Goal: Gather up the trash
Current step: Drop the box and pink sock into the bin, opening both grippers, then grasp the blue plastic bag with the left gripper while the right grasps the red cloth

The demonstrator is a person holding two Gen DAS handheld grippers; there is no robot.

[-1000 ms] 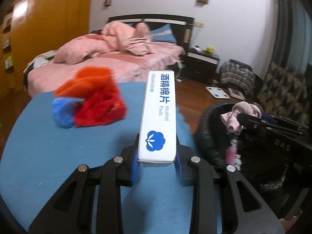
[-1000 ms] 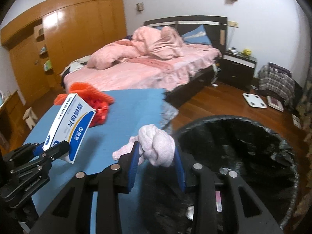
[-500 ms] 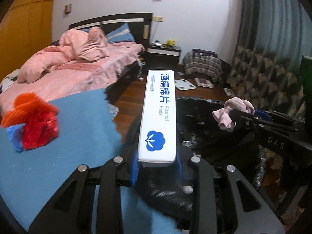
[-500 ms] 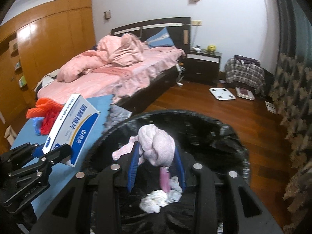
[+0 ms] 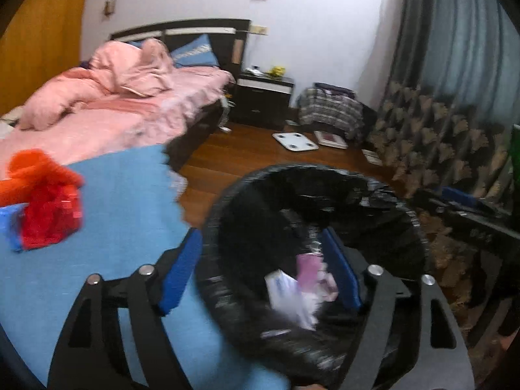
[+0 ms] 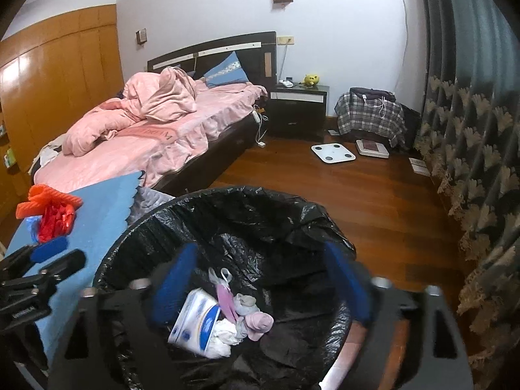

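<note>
Alcohol pads box [image 6: 194,321] and pink cloth wad [image 6: 258,322] lie at the bottom of the black-lined trash bin [image 6: 227,221], directly below the right gripper [image 6: 260,287], jaws spread wide and empty. Left gripper [image 5: 260,271] likewise agape over the bin's near rim (view blurred; contents probably the same box). Red-orange bag pile [image 5: 42,201] sits on the blue mat [image 5: 123,201], left of and beyond it.

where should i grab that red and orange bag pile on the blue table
Pinch the red crumpled plastic at its raised middle, coming from above with the left gripper, which is open and nearer. The pile is soft and lumpy, so a top pinch should gather folds; the orange part lies flatter behind it on the blue table.
</note>
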